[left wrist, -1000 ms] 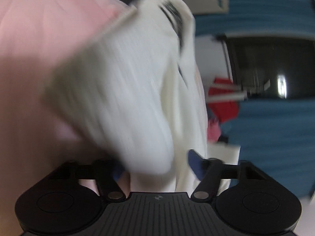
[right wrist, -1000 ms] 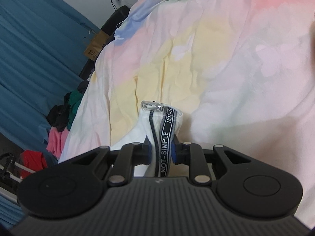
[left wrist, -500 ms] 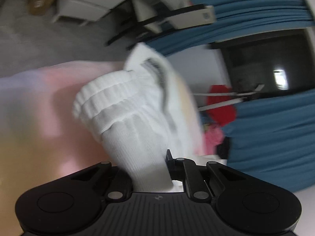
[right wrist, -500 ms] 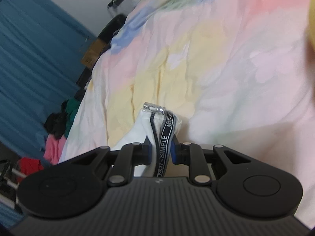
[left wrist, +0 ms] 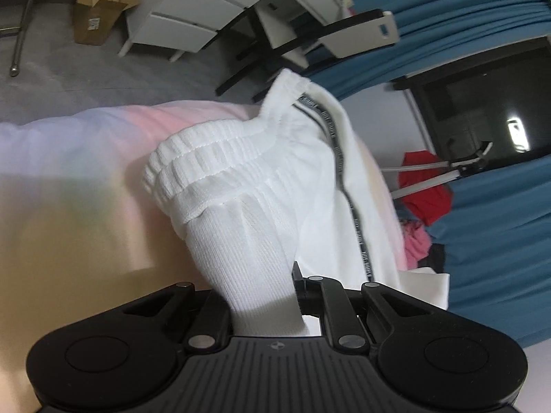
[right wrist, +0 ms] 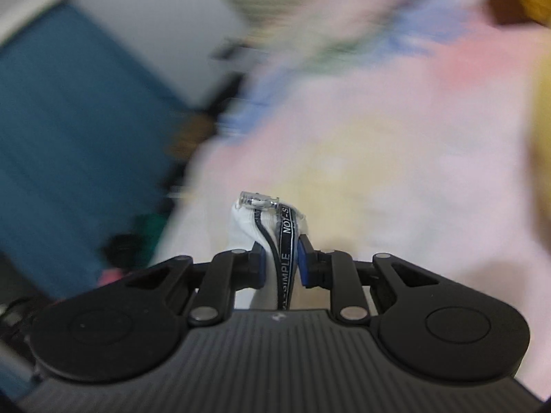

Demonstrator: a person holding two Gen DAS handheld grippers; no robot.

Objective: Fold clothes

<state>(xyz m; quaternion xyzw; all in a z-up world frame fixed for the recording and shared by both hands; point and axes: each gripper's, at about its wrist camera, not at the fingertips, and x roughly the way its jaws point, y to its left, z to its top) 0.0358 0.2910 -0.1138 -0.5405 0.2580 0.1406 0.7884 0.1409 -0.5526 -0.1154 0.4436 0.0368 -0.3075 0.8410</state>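
Between the black fingers of the left gripper [left wrist: 263, 301], a bunched fold of a white garment [left wrist: 248, 213] was clamped, the ribbed knit pinched tight where it entered the jaws. From that grip the cloth was seen rising and spreading away from the camera, with a thick gathered elastic band [left wrist: 193, 168] across its upper left and a narrow dark tape with pale lettering [left wrist: 347, 199] running down its right side. Behind and beneath the garment, a pastel bedspread [left wrist: 69, 179] in pink, lilac and yellow was spread, and the cloth was held up above it. Farther out, a grey floor [left wrist: 103, 79], a white set of drawers [left wrist: 193, 17], an open cardboard box [left wrist: 100, 3], blue curtains [left wrist: 492, 234], a dark window [left wrist: 482, 103] and a heap of red and pink clothing [left wrist: 423, 199] were visible. At the right gripper [right wrist: 281, 261], the blue pads [right wrist: 303, 263] were closed on another part of the same white garment [right wrist: 248, 225], squeezed into a narrow upright wad. Along that wad, a black tape printed with the words NOT-SIMPLE [right wrist: 287, 241] was pressed between the jaws, a thin dark cord [right wrist: 267, 241] ran beside it, and a small clear plastic clip [right wrist: 258, 201] was seen at its top. Beyond the right gripper the view was heavily blurred; only the pastel bedspread [right wrist: 396, 172] ahead and a blue curtain [right wrist: 69, 144] to the left could be made out, with a yellow shape at the upper right that could not be identified.
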